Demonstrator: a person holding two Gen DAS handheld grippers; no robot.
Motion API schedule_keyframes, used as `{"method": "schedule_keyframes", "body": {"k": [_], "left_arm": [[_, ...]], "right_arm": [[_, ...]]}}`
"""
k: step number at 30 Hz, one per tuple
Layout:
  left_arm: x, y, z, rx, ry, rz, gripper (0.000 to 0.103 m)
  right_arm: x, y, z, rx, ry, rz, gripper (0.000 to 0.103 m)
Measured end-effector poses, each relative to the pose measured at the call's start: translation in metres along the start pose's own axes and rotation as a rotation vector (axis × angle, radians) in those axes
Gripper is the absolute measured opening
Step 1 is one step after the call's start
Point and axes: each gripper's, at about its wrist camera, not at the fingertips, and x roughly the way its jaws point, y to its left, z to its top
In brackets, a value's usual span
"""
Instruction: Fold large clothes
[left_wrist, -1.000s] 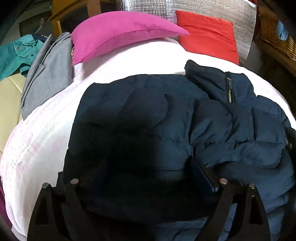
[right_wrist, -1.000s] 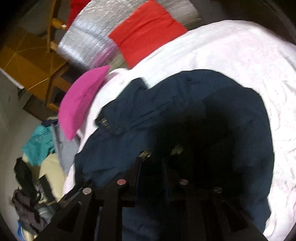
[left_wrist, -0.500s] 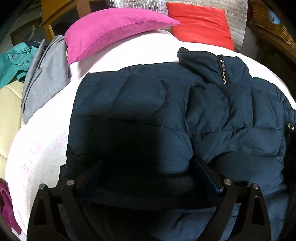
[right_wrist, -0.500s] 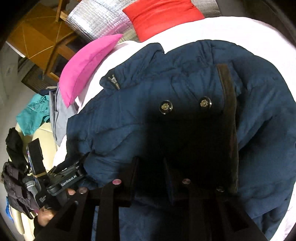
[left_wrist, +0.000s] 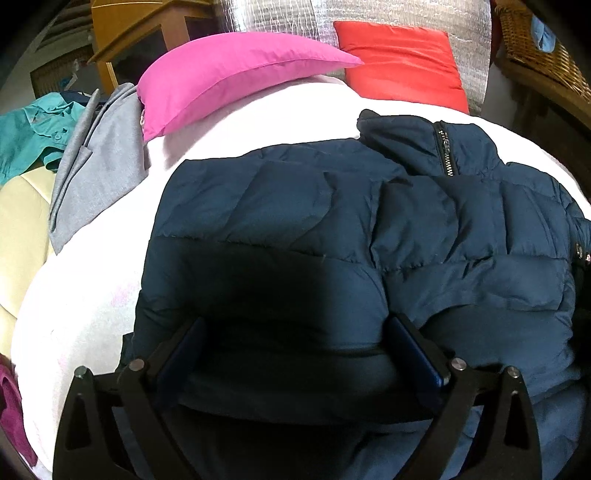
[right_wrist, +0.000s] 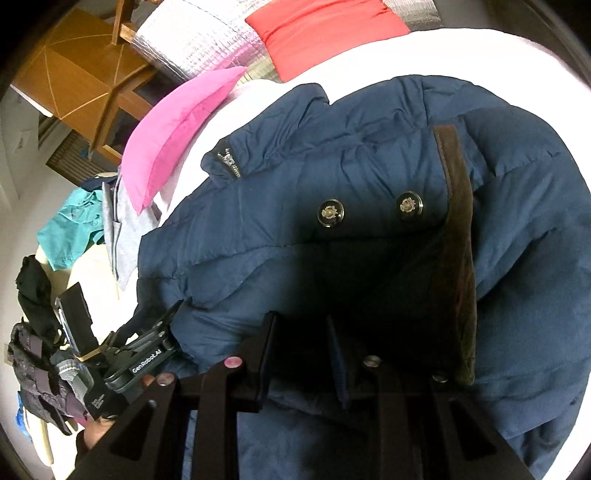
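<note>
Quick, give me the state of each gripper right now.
Left gripper: jaws have just been opening, now wide, over the navy jacket, gripping nothing.
Right gripper: jaws narrow; whether they pinch the jacket cannot be told.

A white-covered bed (left_wrist: 258, 122) backs onto silver padding (left_wrist: 388, 14), beside a wooden cabinet (left_wrist: 122, 22).

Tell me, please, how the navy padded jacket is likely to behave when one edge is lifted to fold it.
The jacket looks puffy and quilted, so it will probably drape limply yet spring back from a fold. Its smooth shell may slide on the white sheet.
</note>
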Motion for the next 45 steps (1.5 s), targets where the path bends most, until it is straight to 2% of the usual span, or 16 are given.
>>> {"method": "schedule_keyframes", "body": {"k": [15,17,19,21,22,24,26,29,31,34,37,39,41,43,45], "left_arm": [[-0.001,0.003,-0.004,-0.009,-0.008,-0.007,0.103],[-0.001,0.002,-0.003,-0.011,-0.005,-0.007,0.103],[-0.001,0.002,-0.003,-0.012,-0.001,-0.008,0.103],[0.0,0.002,-0.003,-0.011,0.004,-0.008,0.103],[0.0,0.002,-0.002,-0.011,0.006,-0.008,0.103],[0.0,0.001,-0.002,-0.01,0.013,-0.012,0.103],[0.001,0.003,0.0,-0.009,0.022,-0.025,0.103],[0.003,0.005,0.003,-0.009,0.041,-0.046,0.103],[0.001,0.006,0.005,-0.001,0.058,-0.049,0.103],[-0.007,0.009,0.01,0.018,0.061,-0.037,0.103],[-0.021,0.025,0.019,-0.009,-0.003,0.017,0.103],[-0.026,0.041,0.023,-0.057,-0.033,0.019,0.103],[-0.016,0.055,0.024,-0.097,0.001,0.033,0.103],[0.006,0.063,0.021,-0.109,0.089,0.041,0.103],[0.013,0.073,0.021,-0.16,0.118,-0.006,0.103]], "right_arm": [[-0.004,0.004,-0.01,0.011,-0.091,-0.024,0.032],[-0.005,0.004,-0.011,0.019,-0.102,-0.006,0.038],[-0.005,0.008,-0.011,0.006,-0.105,0.022,0.055],[-0.003,0.018,-0.012,-0.046,-0.099,0.02,0.068],[-0.002,0.022,-0.013,-0.068,-0.096,0.009,0.072],[0.0,0.033,-0.015,-0.134,-0.087,-0.048,0.072],[-0.001,0.036,-0.017,-0.149,-0.086,-0.062,0.072],[-0.006,0.031,-0.015,-0.113,-0.088,-0.029,0.071],[-0.01,0.025,-0.015,-0.092,-0.095,-0.033,0.053],[-0.019,0.023,-0.015,-0.1,-0.107,-0.055,0.035],[-0.032,0.025,-0.015,-0.136,-0.146,-0.076,0.035],[-0.036,0.026,-0.017,-0.159,-0.147,-0.081,0.035],[-0.025,0.018,-0.018,-0.151,-0.09,-0.112,0.035],[-0.02,0.013,-0.017,-0.142,-0.053,-0.098,0.033],[-0.031,0.009,-0.013,-0.14,-0.052,-0.064,0.033]]}}
